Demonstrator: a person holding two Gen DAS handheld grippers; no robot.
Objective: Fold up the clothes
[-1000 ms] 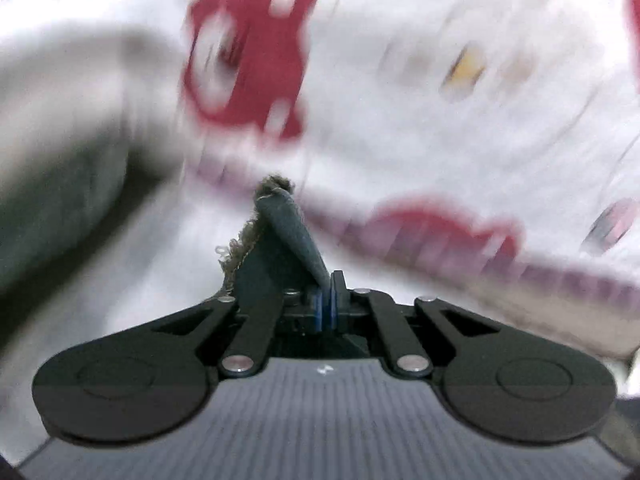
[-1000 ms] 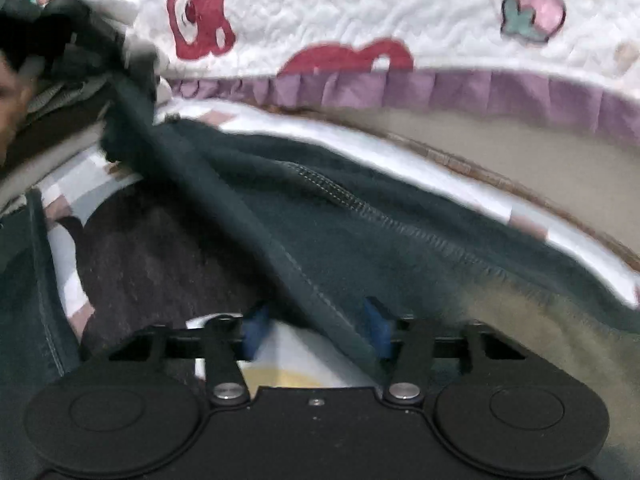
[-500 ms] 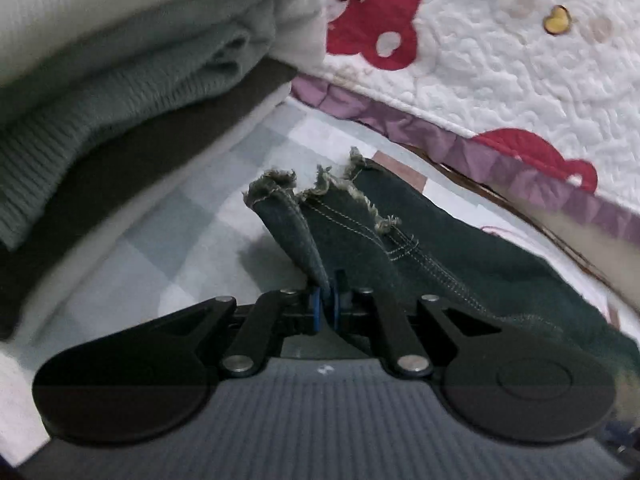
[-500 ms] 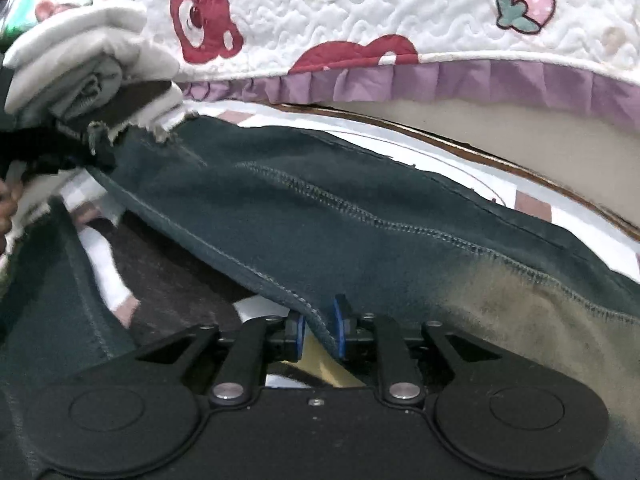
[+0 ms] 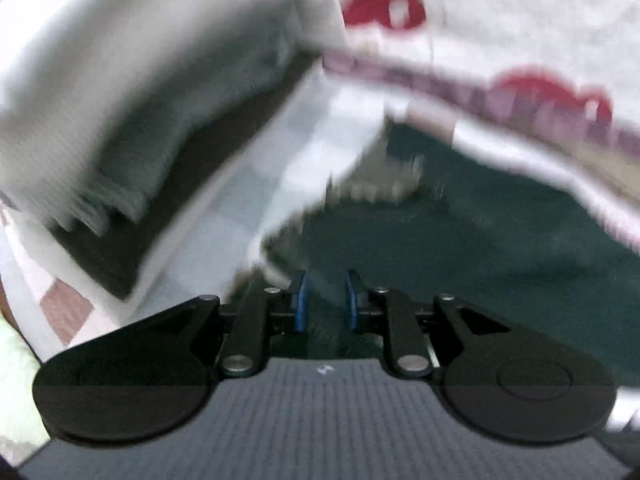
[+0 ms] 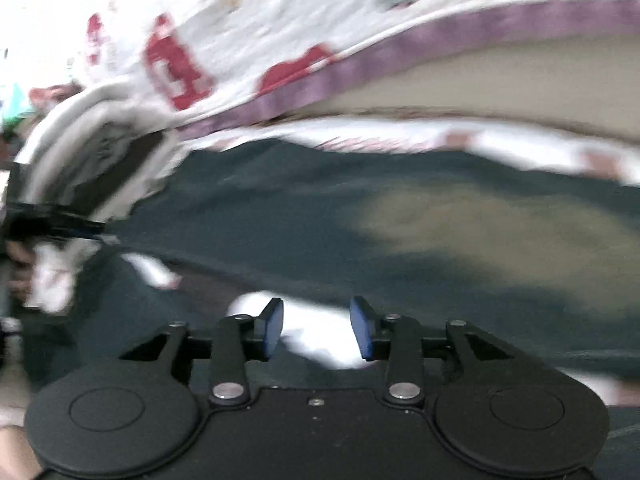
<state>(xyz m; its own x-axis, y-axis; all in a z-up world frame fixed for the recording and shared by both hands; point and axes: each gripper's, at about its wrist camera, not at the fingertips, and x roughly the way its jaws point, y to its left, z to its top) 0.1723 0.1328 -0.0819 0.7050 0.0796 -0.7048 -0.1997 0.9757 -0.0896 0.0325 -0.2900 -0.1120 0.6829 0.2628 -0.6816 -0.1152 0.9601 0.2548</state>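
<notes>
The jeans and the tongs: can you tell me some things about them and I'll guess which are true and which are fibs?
1. The dark jeans lie spread on the bed. True.
2. The right tongs are clamped on the jeans. False: they are opening, with nothing between the blue pads.
3. A stack of folded clothes sits beside the jeans. True.
4. The quilt behind has blue stars on it. False: it has red bear shapes and a purple frill.
5. The left tongs are squeezed shut. False: they are opening, with a gap between the pads.
</notes>
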